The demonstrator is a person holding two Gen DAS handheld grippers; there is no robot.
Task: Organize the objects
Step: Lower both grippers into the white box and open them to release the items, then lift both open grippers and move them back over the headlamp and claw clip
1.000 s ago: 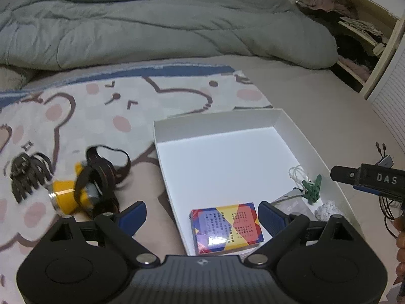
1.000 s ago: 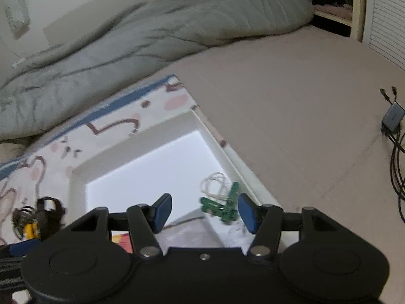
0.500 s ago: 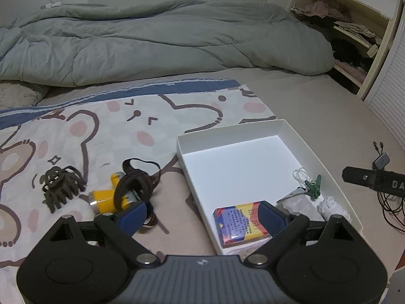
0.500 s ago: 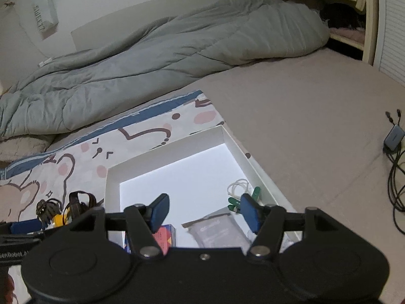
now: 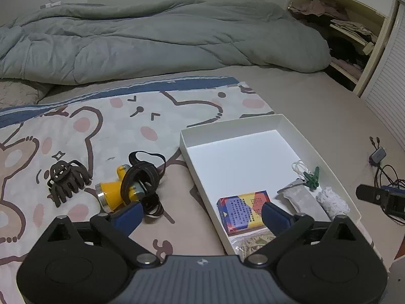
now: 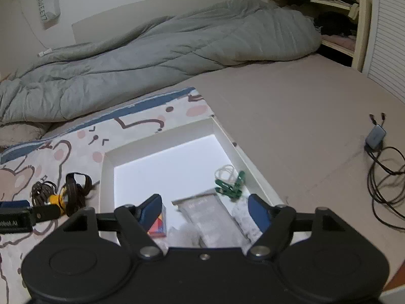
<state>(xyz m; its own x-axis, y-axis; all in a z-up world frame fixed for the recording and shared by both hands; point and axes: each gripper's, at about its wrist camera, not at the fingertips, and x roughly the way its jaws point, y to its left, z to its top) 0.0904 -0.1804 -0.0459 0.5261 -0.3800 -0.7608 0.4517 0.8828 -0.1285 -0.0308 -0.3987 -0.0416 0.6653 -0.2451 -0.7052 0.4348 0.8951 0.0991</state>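
Box (image 5: 301,136): white, on bed; holds card pack (image 5: 244,207), green clips (image 5: 310,179), grey pouch (image 5: 301,197).
Headlamp (image 5: 119,190): outside box, by left pad.
Left gripper (image 5: 201,214): spread, empty, straddling box wall.
Right gripper (image 6: 205,211): opening, empty, above pouch (image 6: 205,210).

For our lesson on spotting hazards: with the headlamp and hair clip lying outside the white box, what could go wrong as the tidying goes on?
1. The yellow headlamp has loose dark straps looped around it; a grip on a strap alone could leave the lamp dangling or snagged.
2. The near end of the white box is already crowded, so a drop there may land on the green clips.
3. The claw hair clip has thin prongs that might slip between pads.
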